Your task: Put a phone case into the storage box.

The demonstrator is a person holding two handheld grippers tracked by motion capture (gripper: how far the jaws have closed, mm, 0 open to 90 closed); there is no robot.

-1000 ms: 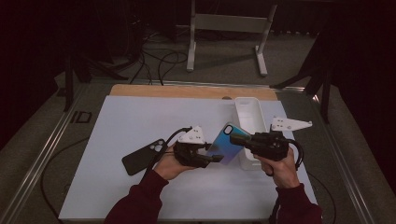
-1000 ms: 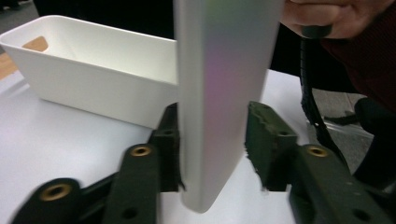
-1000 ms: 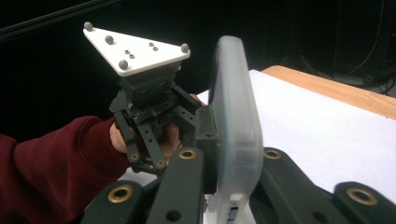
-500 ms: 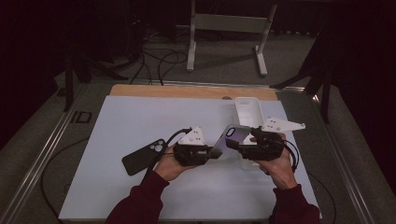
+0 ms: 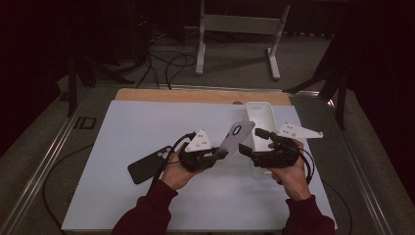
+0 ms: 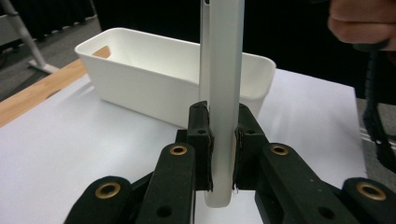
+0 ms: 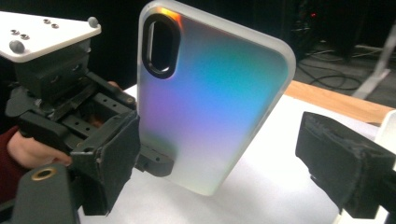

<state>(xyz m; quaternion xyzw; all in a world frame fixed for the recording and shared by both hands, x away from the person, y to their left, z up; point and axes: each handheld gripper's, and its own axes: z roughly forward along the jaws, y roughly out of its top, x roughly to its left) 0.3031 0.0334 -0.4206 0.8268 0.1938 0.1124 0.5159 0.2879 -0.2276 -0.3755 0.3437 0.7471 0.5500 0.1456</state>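
A frosted phone case (image 5: 236, 137) with an iridescent blue-purple back (image 7: 215, 102) and a black camera cut-out stands up from my left gripper (image 5: 222, 154). The jaws have just been closing, and in the left gripper view that gripper (image 6: 223, 135) is shut on the case's lower edge (image 6: 219, 70). My right gripper (image 5: 250, 142) faces it from the right. Its jaws have just been opening, and its pads (image 7: 345, 163) stand wide on either side of the case without touching it. A black phone (image 5: 149, 165) lies flat on the white table sheet (image 5: 147, 122), left of the left hand.
A white rectangular bin (image 5: 259, 112) stands at the back right of the sheet, just behind the right gripper; in the left gripper view the bin (image 6: 140, 79) is beyond the case. A wooden strip (image 5: 195, 95) runs along the far edge. Cables and a metal stand (image 5: 235, 29) lie beyond the table.
The right gripper's jaws have let go of the case and spread wide. The left gripper has closed on it, and the case now stands tilted up from the left jaws.
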